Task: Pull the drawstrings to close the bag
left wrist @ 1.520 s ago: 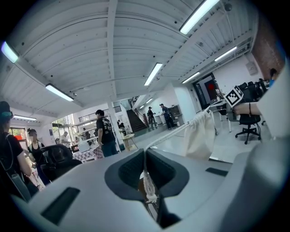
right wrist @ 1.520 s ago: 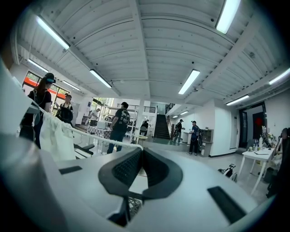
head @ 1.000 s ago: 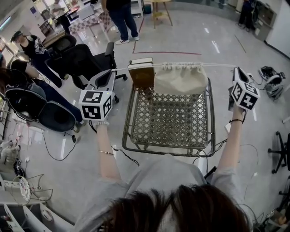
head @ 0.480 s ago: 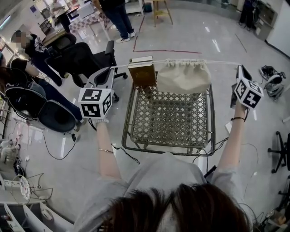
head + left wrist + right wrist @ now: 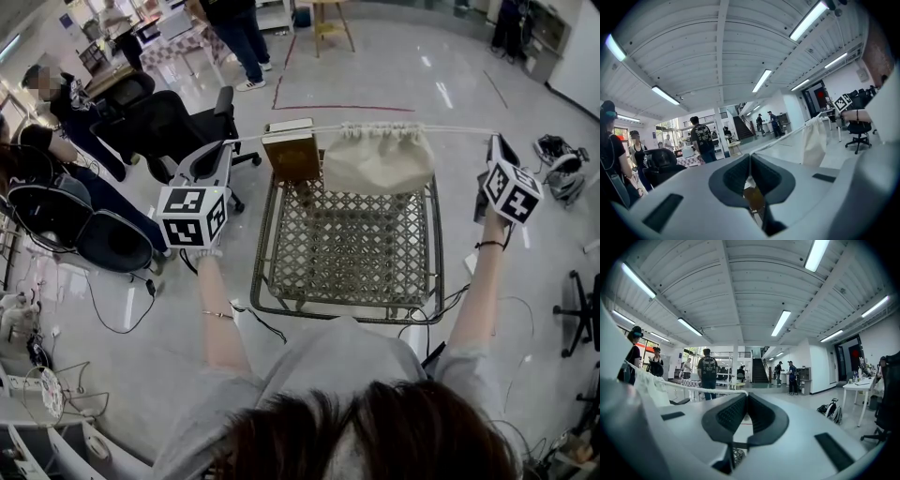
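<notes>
A cream cloth bag with a gathered top hangs in the air above the wire basket, strung on its white drawstrings. My left gripper is shut on the left drawstring, far to the left of the bag. My right gripper is shut on the right drawstring, out to the right of the bag. Both cords run taut and nearly level from the bag's puckered mouth.
A brown box stands at the basket's back left corner. Black office chairs and seated people fill the left side. A person stands beyond. Cables lie on the floor; a bag sits at the right.
The bag has shifted slightly to the right and its mouth looks a little more gathered. My left gripper has drifted a bit left and down; the right one has moved slightly outward.
</notes>
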